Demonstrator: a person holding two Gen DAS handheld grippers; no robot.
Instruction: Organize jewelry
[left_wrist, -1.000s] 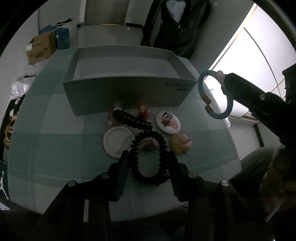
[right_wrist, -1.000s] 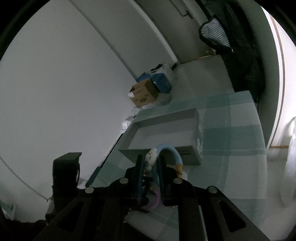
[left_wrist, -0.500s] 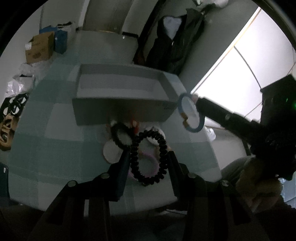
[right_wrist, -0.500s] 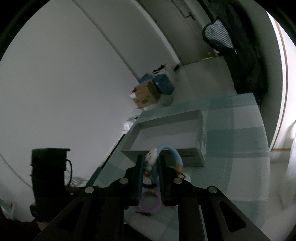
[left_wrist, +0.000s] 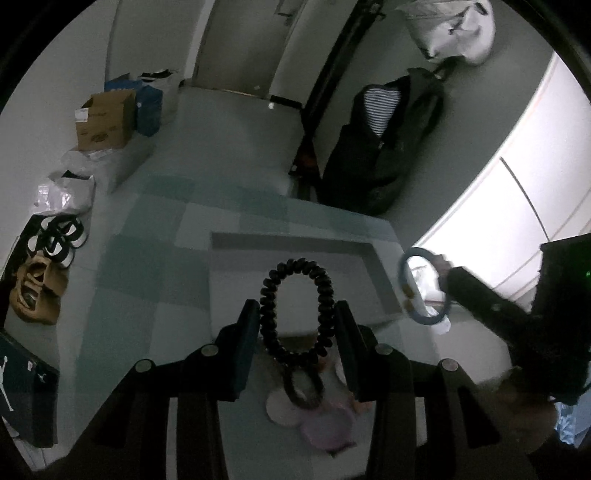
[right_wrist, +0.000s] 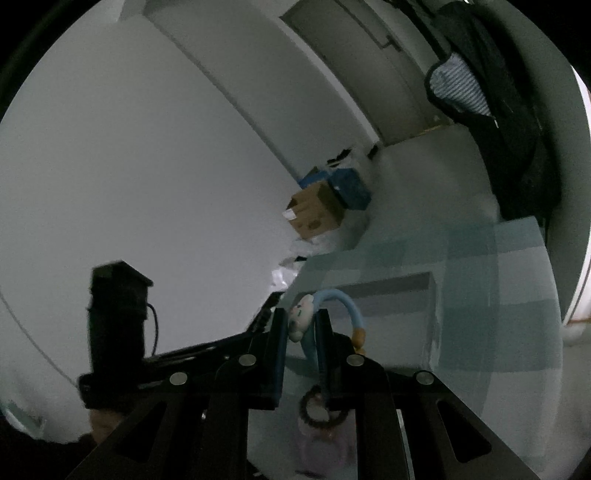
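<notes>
My left gripper (left_wrist: 297, 321) is shut on a black spiral bracelet (left_wrist: 295, 282), which hangs in the air over the near wall of the grey box (left_wrist: 384, 280). My right gripper (right_wrist: 301, 325) is shut on a blue bangle (right_wrist: 345, 306) with a small white cloud charm (right_wrist: 301, 315). The left wrist view shows that blue bangle (left_wrist: 406, 291) held just beside the box's right end. Below on the checked cloth lie a second black beaded bracelet (left_wrist: 303, 391), a pink ring (left_wrist: 327, 430) and a white round badge (left_wrist: 279, 410).
The table (left_wrist: 147, 266) wears a teal and white checked cloth. On the floor to the left are a cardboard box (left_wrist: 105, 120), bags and sandals (left_wrist: 37, 291). A dark coat (left_wrist: 384, 140) hangs behind the table. The other hand's dark gripper body (right_wrist: 114, 317) shows in the right wrist view.
My left gripper has risen from the cloth with the black spiral bracelet and moved over the grey box. My right gripper has drifted with the blue bangle toward the box's right end.
</notes>
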